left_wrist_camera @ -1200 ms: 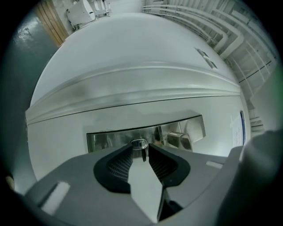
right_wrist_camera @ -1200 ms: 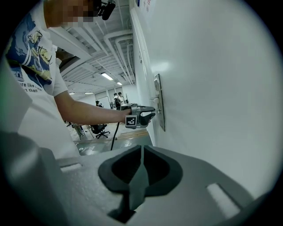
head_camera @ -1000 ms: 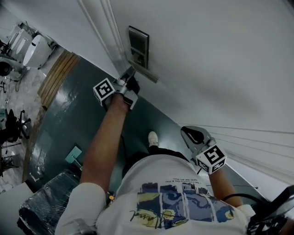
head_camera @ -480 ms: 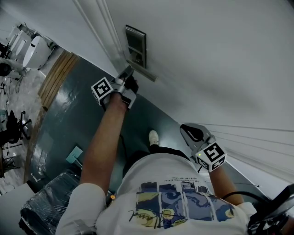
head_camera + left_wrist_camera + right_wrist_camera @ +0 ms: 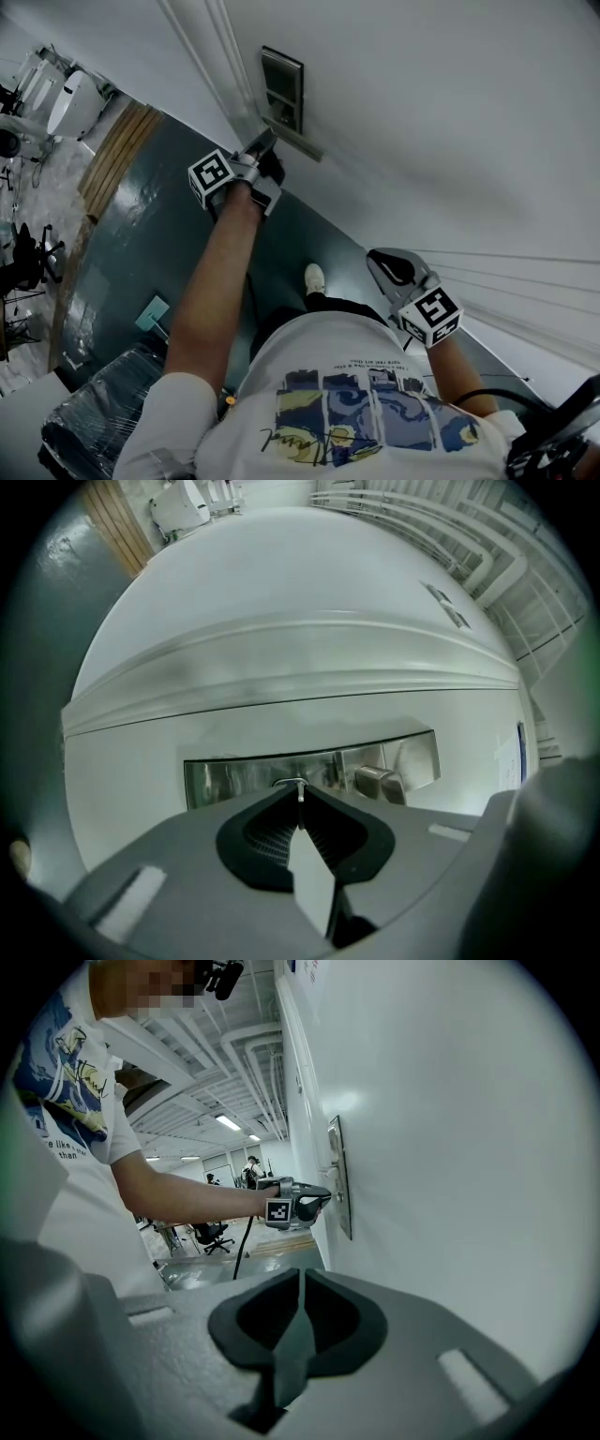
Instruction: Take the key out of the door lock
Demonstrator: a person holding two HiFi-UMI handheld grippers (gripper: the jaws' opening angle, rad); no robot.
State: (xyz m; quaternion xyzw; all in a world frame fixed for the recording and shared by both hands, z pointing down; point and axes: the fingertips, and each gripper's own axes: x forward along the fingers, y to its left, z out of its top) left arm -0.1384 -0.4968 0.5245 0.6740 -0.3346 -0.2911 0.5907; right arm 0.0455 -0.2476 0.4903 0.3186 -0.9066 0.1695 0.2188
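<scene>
Pinching the key (image 5: 300, 793) with the left tongs (image 5: 300, 787), nearly closed on that thin metal sliver (little else of it showing), right up against the steel lock plate (image 5: 234, 778) on the white door (image 5: 450, 122), upper middle of the head view. Hanging at lower right, well apart from the lock: right tongs (image 5: 302, 1275) pressing together on nothing.

White door (image 5: 450, 112); silver lock plate (image 5: 282, 89); dark green floor (image 5: 141, 244); tan wood strip (image 5: 117, 155); white shirt (image 5: 337, 412), blue-yellow print.
</scene>
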